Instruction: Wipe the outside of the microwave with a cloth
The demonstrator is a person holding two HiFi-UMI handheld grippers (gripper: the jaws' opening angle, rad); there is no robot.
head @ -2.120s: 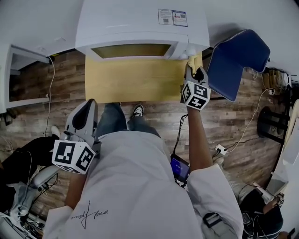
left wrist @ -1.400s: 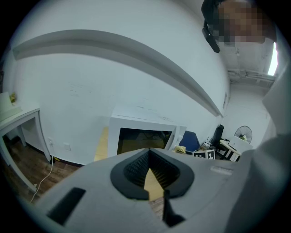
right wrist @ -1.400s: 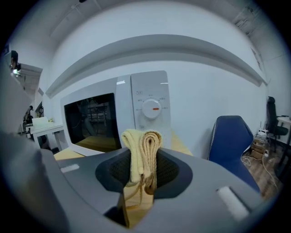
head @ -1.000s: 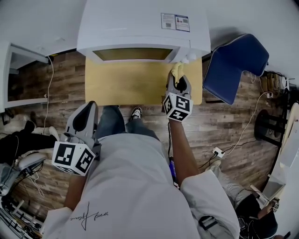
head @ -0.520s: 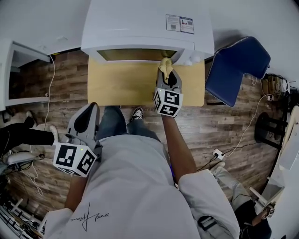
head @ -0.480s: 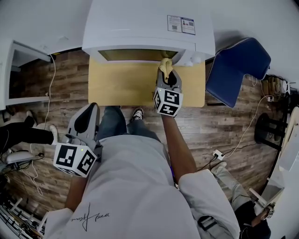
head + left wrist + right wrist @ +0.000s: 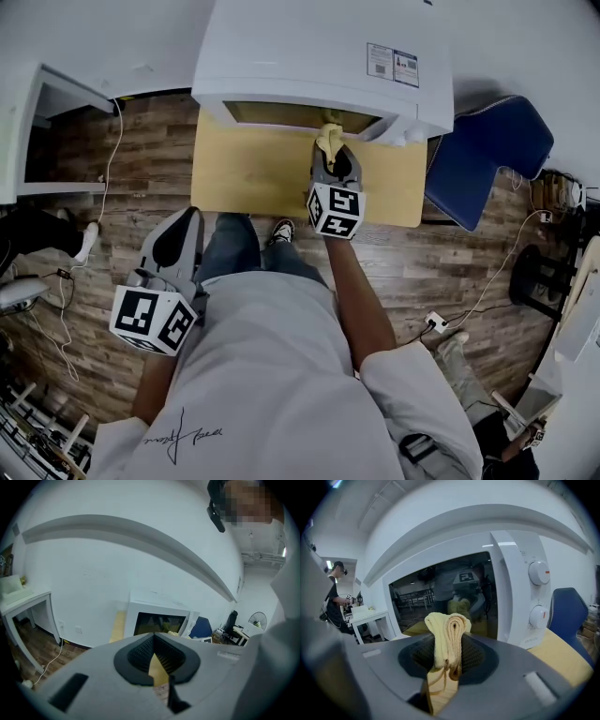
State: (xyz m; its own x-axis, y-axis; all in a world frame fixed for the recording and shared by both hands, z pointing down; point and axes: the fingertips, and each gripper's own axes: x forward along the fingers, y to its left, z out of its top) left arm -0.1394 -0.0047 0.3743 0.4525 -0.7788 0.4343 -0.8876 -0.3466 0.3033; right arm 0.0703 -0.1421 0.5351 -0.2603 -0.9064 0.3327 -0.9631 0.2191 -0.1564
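Observation:
The white microwave (image 7: 309, 52) stands at the back of a yellow table (image 7: 248, 173). My right gripper (image 7: 330, 155) is shut on a folded yellow cloth (image 7: 328, 139), and holds it against the right part of the dark door window. In the right gripper view the cloth (image 7: 449, 634) sticks up between the jaws in front of the window (image 7: 440, 597), with two white knobs (image 7: 539, 573) off to the right. My left gripper (image 7: 181, 223) hangs back by the person's left hip, away from the table. Its jaws (image 7: 153, 641) are closed on nothing.
A blue chair (image 7: 483, 155) stands right of the table. A white shelf unit (image 7: 42, 131) is at the left, with a cable (image 7: 111, 159) trailing over the wood floor. More cables and a power strip (image 7: 433, 323) lie at the right. A person (image 7: 335, 597) stands far left.
My right gripper has slid the cloth leftward along the microwave's front, from the knob panel onto the door window. The left gripper has stayed in place.

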